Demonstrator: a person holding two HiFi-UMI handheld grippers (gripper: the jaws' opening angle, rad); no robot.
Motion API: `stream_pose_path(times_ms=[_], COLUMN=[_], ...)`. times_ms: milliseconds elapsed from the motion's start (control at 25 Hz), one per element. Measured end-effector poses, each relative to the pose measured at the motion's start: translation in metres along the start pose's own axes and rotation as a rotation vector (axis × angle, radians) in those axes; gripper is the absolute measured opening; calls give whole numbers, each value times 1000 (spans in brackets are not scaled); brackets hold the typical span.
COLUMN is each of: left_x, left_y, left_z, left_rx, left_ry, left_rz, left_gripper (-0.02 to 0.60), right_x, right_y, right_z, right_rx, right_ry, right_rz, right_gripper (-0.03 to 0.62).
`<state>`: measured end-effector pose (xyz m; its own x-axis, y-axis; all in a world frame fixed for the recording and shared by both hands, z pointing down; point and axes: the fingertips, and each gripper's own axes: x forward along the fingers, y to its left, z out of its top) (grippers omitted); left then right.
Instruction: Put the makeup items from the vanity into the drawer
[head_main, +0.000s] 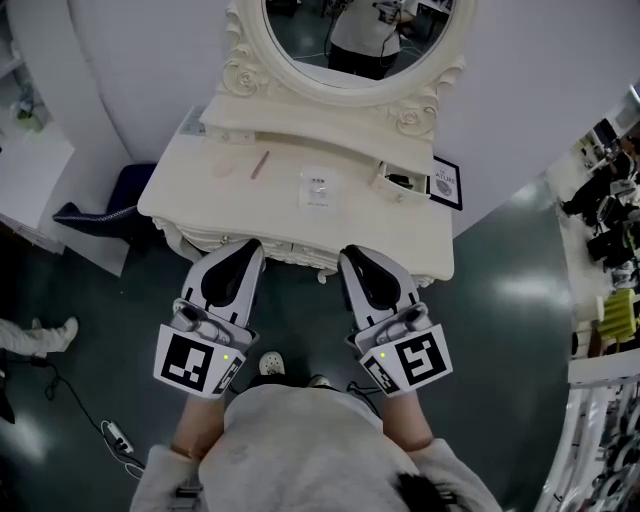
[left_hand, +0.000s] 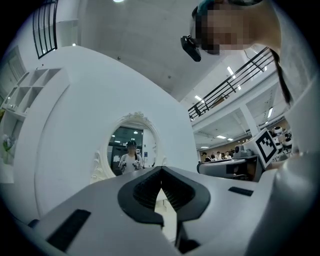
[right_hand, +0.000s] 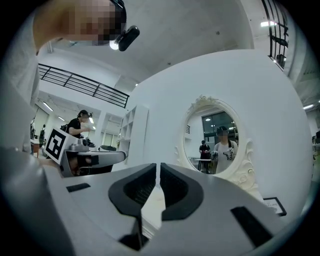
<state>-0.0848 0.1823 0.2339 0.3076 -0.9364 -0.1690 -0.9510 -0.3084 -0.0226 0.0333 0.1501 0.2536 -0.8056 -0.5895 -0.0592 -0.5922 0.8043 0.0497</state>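
Carved white vanity (head_main: 200, 195) (oval mirror (head_main: 310, 35)), slim pink stick (head_main: 260, 164).

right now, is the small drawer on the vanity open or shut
Open: the small drawer at the vanity's right end juts forward, its dark inside visible from above.

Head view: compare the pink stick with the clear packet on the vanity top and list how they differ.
Shape: the pink stick is thin and long; the clear packet is flat and roughly square.
Colour: the stick is pink; the packet is see-through and whitish, with small dark print.
Place: the stick lies tilted to the packet's left; the packet lies nearer the small open drawer.
Both lie flat on the vanity top, apart from each other.
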Motion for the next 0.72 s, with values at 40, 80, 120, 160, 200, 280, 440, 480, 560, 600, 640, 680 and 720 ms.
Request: stream_pose_path(times_ms=[40, 80, 120, 160, 200, 280, 440, 480, 560, 600, 640, 680, 720], left_x=[0, 0, 0, 0, 0, -1, 0, 1, 3, 4, 6, 8, 10], left_y=[3, 6, 10, 13, 16, 22, 28, 28, 30, 30, 31, 31, 32], left_z=[-1, -1, -2, -2, -3, -5, -5, -5, -5, -6, -7, -8, -9], left_rx=[0, -1, -1, -2, -3, -5, -11, -14, -20, -23, -25, -28, -30], left_ry=[0, -1, -3, -5, -6, -6, -13, -14, -16, -15, -14, -13, -12], left_rz=[-3, -6, -9, -13, -16, -26, -52, -58, -69, -74, -78, -82, -86], left_gripper=[15, 15, 15, 15, 15, 15, 15, 15, 15, 15, 15, 15, 15], right_x=[3, 5, 8, 11, 14, 18, 22, 23, 24, 25, 25, 27, 28], right_y=[1, 1, 1, 2, 2, 5, 9, 10, 11, 11, 10, 9, 7], right_z=[-1, -1, -2, -3, -4, -6, -6, -7, -8, -9, -9, -10, -10], right_rx=[12, 27, 41, 50, 54, 53, 50, 48, 42, 39, 36, 35, 35], right_ry=[-6, -14, -20, -22, -22, -22, -26, -23, -14, -11, -8, -7, -6], right_rz=[-7, -13, -17, -21, -26, -37, -57, -60, -66, -70, -74, -78, -82], right_gripper=[38, 38, 38, 38, 38, 38, 38, 38, 38, 38, 38, 38, 38])
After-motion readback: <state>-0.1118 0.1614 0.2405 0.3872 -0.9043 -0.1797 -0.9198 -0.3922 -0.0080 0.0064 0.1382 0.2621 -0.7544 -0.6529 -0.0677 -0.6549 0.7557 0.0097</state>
